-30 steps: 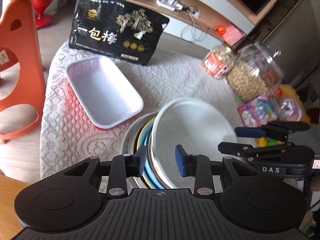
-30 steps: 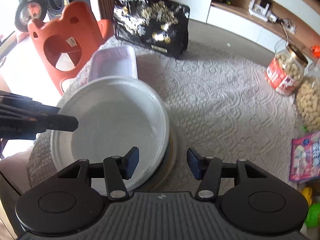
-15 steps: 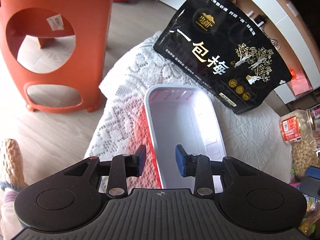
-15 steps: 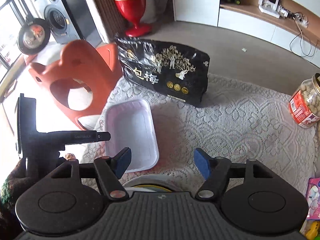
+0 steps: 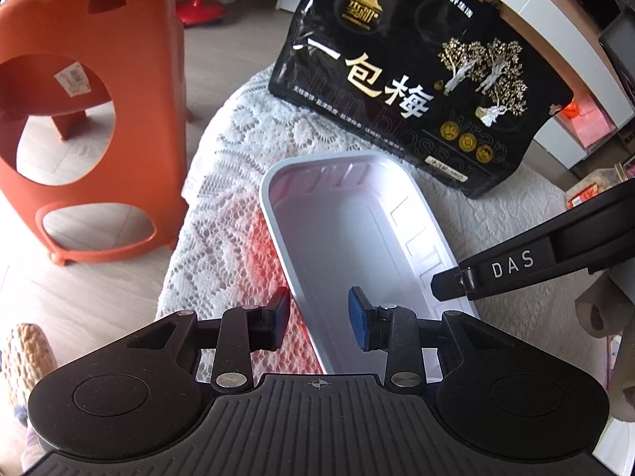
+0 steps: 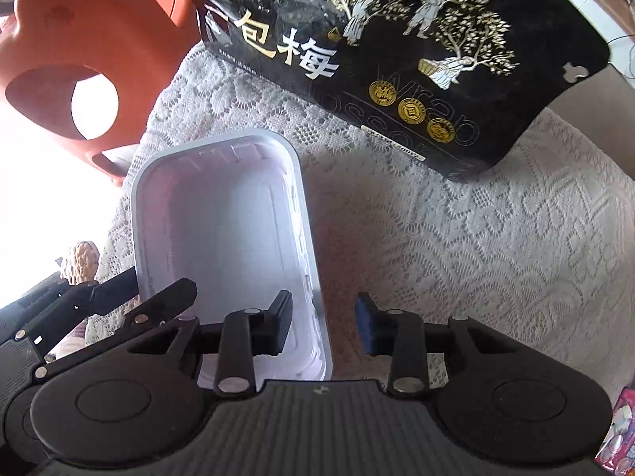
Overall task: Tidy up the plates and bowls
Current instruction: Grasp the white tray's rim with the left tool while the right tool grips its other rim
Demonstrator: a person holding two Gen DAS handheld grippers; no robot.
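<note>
A shallow white rectangular tray (image 5: 357, 246) lies flat and empty on a lace tablecloth (image 6: 456, 238), near the table's left edge, its long sides running away from both cameras. The left gripper (image 5: 319, 323) hangs at the tray's near end with its tongs spread apart, one blue pad outside the left rim and the other over the inside, so the rim sits in the gap, apparently lined up for a pinch on that wall. The right gripper (image 6: 323, 327) mirrors it on the other long side, tongs also released, straddling the right rim with nothing clamped. Whether any pad touches the plastic cannot be told. Taking both sides would probably keep the thin, flexible tray level when lifted. Behind the tray a large black snack bag (image 5: 416, 79) with gold Chinese lettering stands on the cloth, well apart from it. Beyond the table edge an orange plastic stool (image 5: 91, 119) stands on the pale floor.
</note>
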